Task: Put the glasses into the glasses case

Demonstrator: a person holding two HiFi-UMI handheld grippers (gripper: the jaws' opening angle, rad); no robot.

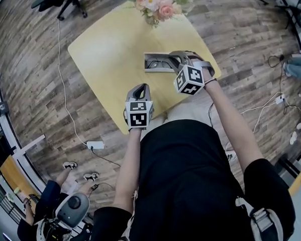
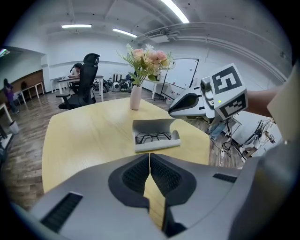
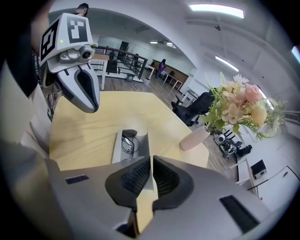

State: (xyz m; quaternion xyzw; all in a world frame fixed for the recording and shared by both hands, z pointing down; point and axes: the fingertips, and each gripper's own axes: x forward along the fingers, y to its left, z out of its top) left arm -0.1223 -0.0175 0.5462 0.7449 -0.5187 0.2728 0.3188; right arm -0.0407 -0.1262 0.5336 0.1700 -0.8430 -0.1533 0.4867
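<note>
A grey glasses case (image 1: pixel 156 62) lies open on the yellow table (image 1: pixel 106 49), lid raised. Dark-framed glasses (image 2: pixel 152 137) lie folded inside the case (image 2: pixel 155 140), which also shows in the right gripper view (image 3: pixel 116 146) with the glasses (image 3: pixel 127 140) in it. My right gripper (image 1: pixel 176 55) hangs just above the case's right end, its jaws shut with nothing between them (image 3: pixel 151 161). Nearer to me, my left gripper (image 1: pixel 141 86) is held over the table's near edge. Its jaws (image 2: pixel 149 157) are shut and empty, pointing at the case.
A pale vase (image 2: pixel 135 97) of pink flowers (image 1: pixel 157 4) stands at the table's far edge behind the case. A black office chair (image 2: pixel 86 77) stands beyond the table. Cables and a power strip (image 1: pixel 95 144) lie on the wooden floor to the left.
</note>
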